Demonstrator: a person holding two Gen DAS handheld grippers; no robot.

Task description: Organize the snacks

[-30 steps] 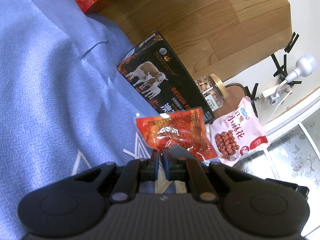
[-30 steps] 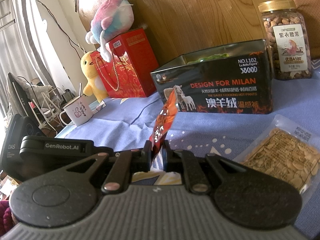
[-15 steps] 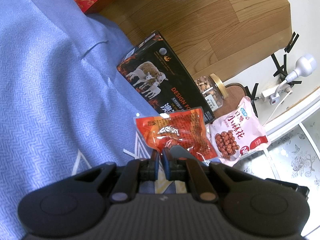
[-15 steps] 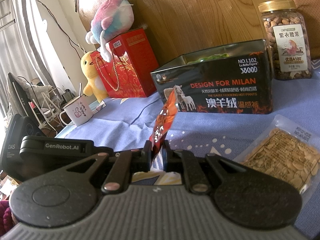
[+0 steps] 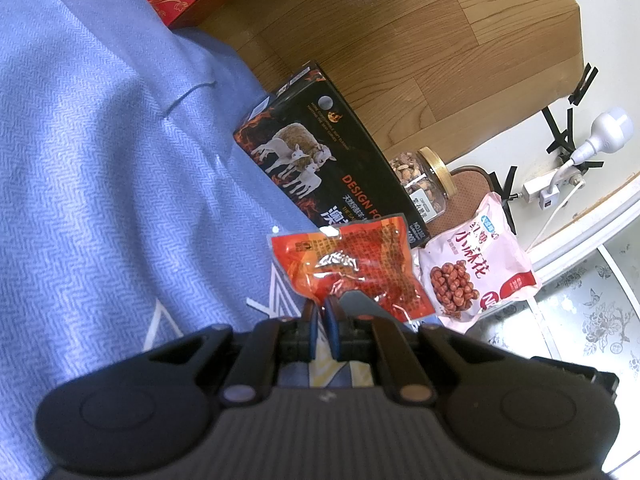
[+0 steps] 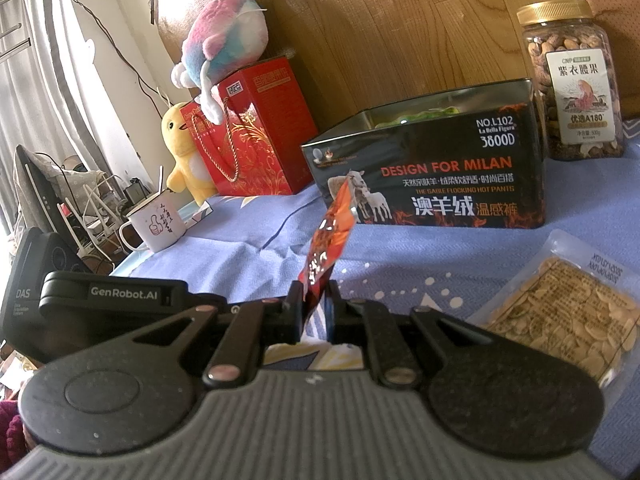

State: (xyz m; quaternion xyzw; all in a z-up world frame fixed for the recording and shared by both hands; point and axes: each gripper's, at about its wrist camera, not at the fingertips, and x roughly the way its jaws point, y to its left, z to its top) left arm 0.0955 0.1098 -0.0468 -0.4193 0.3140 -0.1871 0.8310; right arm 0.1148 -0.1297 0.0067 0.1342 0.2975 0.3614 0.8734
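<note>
A red snack packet (image 6: 330, 236) stands on edge above the blue cloth, with my right gripper (image 6: 314, 300) shut on its lower end. In the left wrist view the same red packet (image 5: 352, 264) shows its flat face, just ahead of my left gripper (image 5: 322, 312), which is shut with nothing visible between its pads. The open black tin (image 6: 432, 176) with sheep pictures stands behind the packet, something green inside it; the tin (image 5: 332, 168) is also in the left wrist view. A pink bag of fried twists (image 5: 480, 264) is to the right of the red packet.
A clear pack of seeds (image 6: 560, 312) lies on the blue cloth (image 6: 248, 252) at right. A nut jar (image 6: 572, 80) stands beside the tin. A red gift bag (image 6: 248, 132), plush toys and a white mug (image 6: 154, 226) are at the back left. The left gripper's black housing (image 6: 120, 294) sits close on the left.
</note>
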